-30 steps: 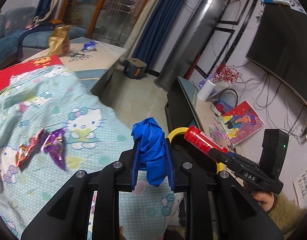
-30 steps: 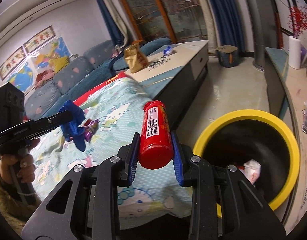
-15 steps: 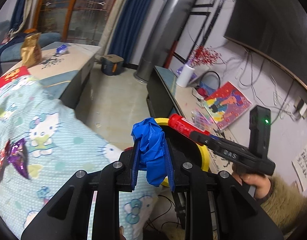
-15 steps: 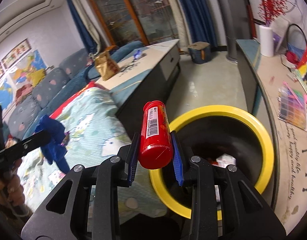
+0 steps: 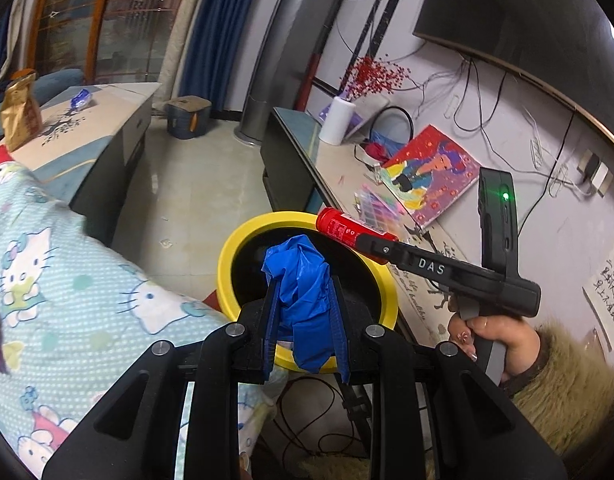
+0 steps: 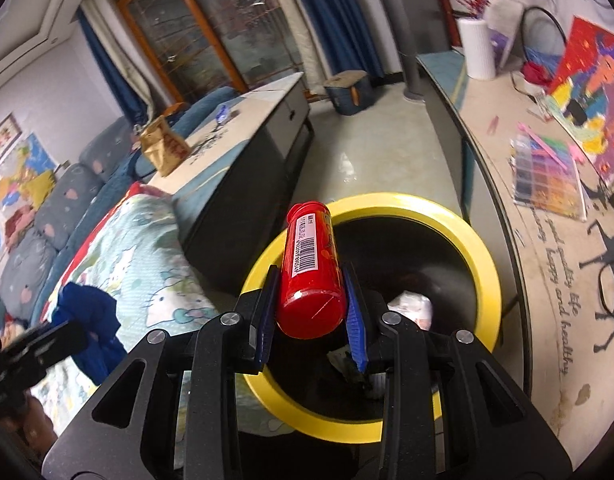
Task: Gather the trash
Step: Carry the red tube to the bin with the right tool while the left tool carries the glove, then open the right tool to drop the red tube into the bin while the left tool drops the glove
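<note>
Left wrist view shows the left gripper (image 5: 305, 312) with its fingers clamped on a crumpled blue plastic bag (image 5: 303, 284), held over the near rim of a round bin with a yellow rim (image 5: 227, 256) that stands on the floor between the cartoon-print bed cover (image 5: 67, 280) and a long low table (image 5: 387, 184). In the same view the right gripper (image 5: 371, 246), held in a person's hand (image 5: 491, 336) with a furry sleeve, reaches in from the right, the red bottle (image 5: 347, 230) in it poking over the bin's far edge. The right wrist view shows the right gripper's fingers (image 6: 267, 316) pressed against both sides of that red bottle, its barcode label facing up, above the bin's opening; crumpled white paper (image 6: 411, 306) lies inside the bin. At the left of that view the blue bag hangs over the bed cover's edge.
</note>
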